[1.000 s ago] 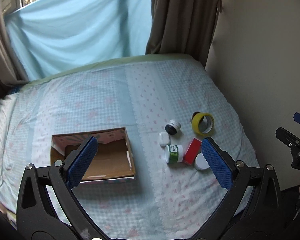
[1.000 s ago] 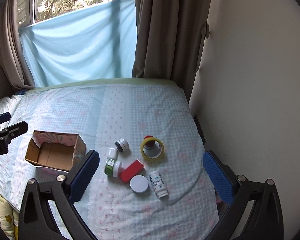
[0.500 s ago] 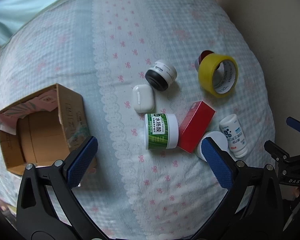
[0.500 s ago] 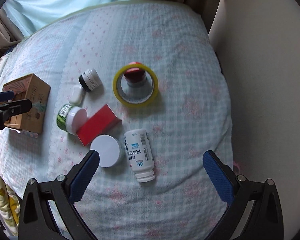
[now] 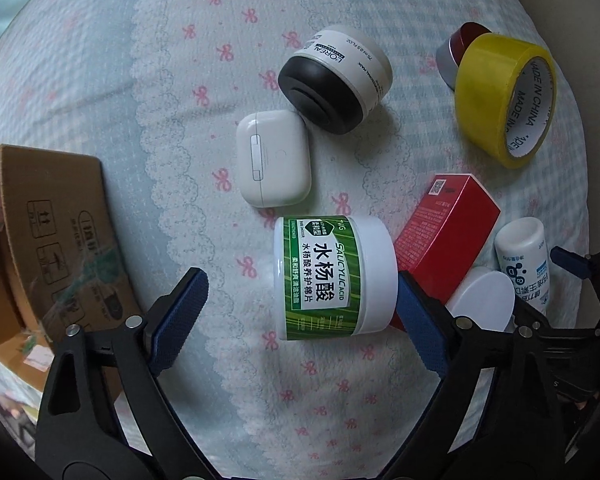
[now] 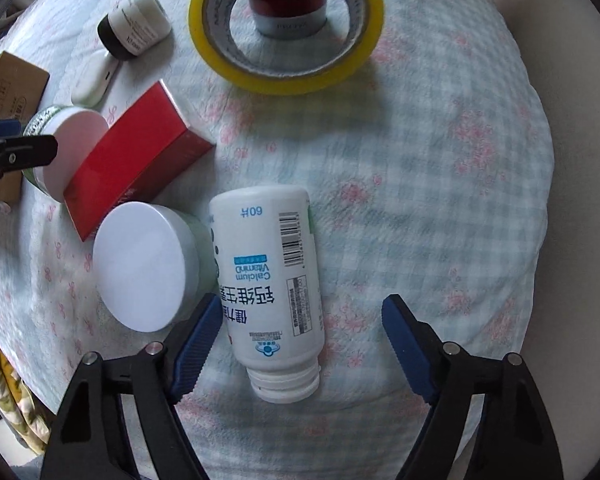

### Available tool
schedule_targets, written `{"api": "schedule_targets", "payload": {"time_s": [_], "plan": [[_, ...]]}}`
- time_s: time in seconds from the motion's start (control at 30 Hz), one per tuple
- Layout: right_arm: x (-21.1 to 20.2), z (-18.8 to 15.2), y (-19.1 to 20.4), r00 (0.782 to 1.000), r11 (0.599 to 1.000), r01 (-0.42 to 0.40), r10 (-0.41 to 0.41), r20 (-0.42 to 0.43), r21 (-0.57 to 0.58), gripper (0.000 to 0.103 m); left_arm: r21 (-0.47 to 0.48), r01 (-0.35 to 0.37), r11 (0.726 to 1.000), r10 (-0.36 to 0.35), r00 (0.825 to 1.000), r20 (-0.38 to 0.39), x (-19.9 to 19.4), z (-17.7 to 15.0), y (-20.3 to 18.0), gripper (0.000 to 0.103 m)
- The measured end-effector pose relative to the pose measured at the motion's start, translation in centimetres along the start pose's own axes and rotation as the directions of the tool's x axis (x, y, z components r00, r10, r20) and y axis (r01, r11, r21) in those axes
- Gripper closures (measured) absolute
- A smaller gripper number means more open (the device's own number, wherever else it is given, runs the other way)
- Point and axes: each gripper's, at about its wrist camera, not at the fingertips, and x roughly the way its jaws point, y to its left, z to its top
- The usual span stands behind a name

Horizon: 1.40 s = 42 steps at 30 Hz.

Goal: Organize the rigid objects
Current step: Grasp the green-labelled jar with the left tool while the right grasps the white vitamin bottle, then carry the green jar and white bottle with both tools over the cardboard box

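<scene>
Left wrist view showed the left gripper [image 5: 300, 304], fingers [image 5: 180, 312] just closing but apart, around a green-labelled white jar [image 5: 332, 278] lying sideways on the bed [image 5: 100, 60]; the right gripper [image 6: 300, 344], also closing, straddled a white bottle [image 6: 268, 280].

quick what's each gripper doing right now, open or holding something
left gripper: open, jaws just been closing around the green-label jar, not gripped.
right gripper: open, jaws just been closing around the white vitamin bottle, not gripped.
</scene>
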Motion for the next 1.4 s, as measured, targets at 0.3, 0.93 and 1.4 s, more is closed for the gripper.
{"api": "schedule_targets", "payload": {"time_s": [0.3,0.93,1.4], "plan": [[1.3,0.5,1.0,1.000,0.999,0.002,-0.003,-0.030,-0.052,0.057,0.031,0.039,0.999,-0.037,0.997,-0.071,3.4,-0.1,-1.6,0.050],[-2.1,-0.3,0.8,1.000,0.998,-0.011,0.009,0.026,0.067,0.057,0.021,0.067,0.998,-0.068,0.997,0.025,-2.1,-1.0,-1.3,0.051],[-17.6,-1.3,2.6,0.975,0.991,-0.008,-0.022,0.220,0.135,0.057,-0.037,0.135,0.990,-0.121,0.958,0.259,-18.3,-5.6,4.9,0.051]]}}
